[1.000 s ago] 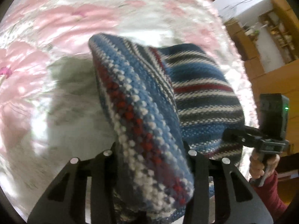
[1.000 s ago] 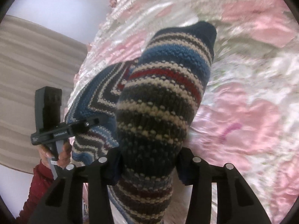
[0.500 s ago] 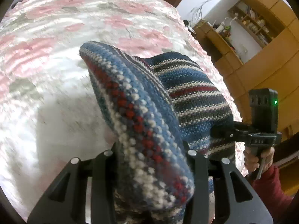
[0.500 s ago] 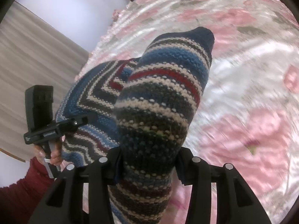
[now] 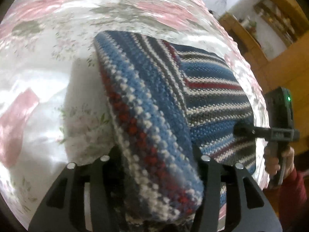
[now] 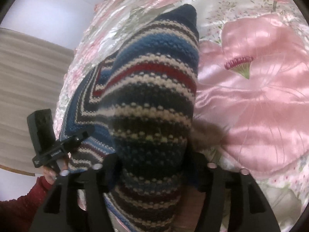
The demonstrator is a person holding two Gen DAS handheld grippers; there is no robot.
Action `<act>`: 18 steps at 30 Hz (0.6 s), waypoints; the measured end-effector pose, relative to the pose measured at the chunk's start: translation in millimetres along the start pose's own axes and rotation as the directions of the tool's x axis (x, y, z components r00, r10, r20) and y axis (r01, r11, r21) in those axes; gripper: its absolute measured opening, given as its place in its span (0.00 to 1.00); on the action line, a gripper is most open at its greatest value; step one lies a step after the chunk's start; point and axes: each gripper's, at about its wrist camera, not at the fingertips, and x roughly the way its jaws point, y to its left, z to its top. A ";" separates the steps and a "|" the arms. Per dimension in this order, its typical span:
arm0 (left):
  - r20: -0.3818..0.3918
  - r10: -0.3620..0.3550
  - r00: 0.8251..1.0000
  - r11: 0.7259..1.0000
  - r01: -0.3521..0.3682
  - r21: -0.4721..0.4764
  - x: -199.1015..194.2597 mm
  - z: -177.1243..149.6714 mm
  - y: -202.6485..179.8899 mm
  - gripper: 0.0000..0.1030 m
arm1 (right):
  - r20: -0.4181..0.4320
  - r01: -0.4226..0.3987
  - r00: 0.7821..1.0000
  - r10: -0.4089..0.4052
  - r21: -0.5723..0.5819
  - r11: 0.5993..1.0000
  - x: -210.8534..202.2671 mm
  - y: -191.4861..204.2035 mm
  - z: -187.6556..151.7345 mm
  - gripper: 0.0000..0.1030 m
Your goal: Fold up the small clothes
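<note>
a: fingers first. what does the left gripper [image 5: 156,160] have?

b: its two black fingers [image 5: 207,166] are clamped on a thick fold of the striped knit garment [image 5: 146,104], which fills the gap between them and bulges out over the tips. blue, red, white and grey rows run away from the camera.

a: and the right gripper [image 6: 154,166]?

b: the same. its fingers [image 6: 200,166] pinch another bunched edge of that garment, here showing dark grey, cream, red and blue bands that rise to a navy tip.

a: where does the garment sit, then?

b: it hangs between the two grippers, held up over the bedspread [image 5: 48,81], a shiny satin cover with pink flowers and grey-green leaves. in the left wrist view the far panel of the knit spreads rightward to the other gripper, where the person's hand [image 5: 278,158] grips the handle below a red sleeve [image 5: 289,193]. whether the lower edge of the knit touches the cover cannot be told.

a: anything beyond the bed?

b: in the left wrist view, wooden shelving [image 5: 276,19] stands past the bed's far edge. in the right wrist view, the other hand [image 6: 52,171] holds its gripper at the left, with a pale wall [image 6: 48,9] and a beige striped surface [image 6: 29,77] behind it.
</note>
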 end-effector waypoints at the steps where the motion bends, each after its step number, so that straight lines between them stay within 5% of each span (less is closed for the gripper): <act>1: 0.010 0.025 1.000 1.000 -0.025 0.007 -6.7 -1.0 -2.9 0.59 | -0.002 0.016 1.000 -0.016 0.003 1.000 -4.1 2.7 -3.8 0.68; 5: 0.048 0.118 0.992 0.993 -0.119 0.018 -37.8 -18.9 -12.0 0.80 | 0.009 0.051 0.999 -0.051 0.017 0.999 -23.2 13.7 -27.5 0.78; 9: 0.050 0.151 0.987 0.987 -0.153 0.041 -53.0 -46.8 -19.8 0.81 | -0.021 0.061 0.998 -0.061 0.042 0.997 -31.0 13.0 -60.6 0.79; 13: 0.043 0.219 0.975 0.975 -0.221 0.035 -51.6 -69.9 -19.4 0.80 | -0.049 0.053 0.998 -0.049 0.084 0.995 -26.5 10.4 -84.4 0.39; 18: -0.001 0.205 0.979 0.978 -0.205 -0.048 -38.6 -80.6 0.8 0.77 | -0.012 0.082 0.997 -0.081 0.105 0.991 -26.6 7.5 -93.4 0.29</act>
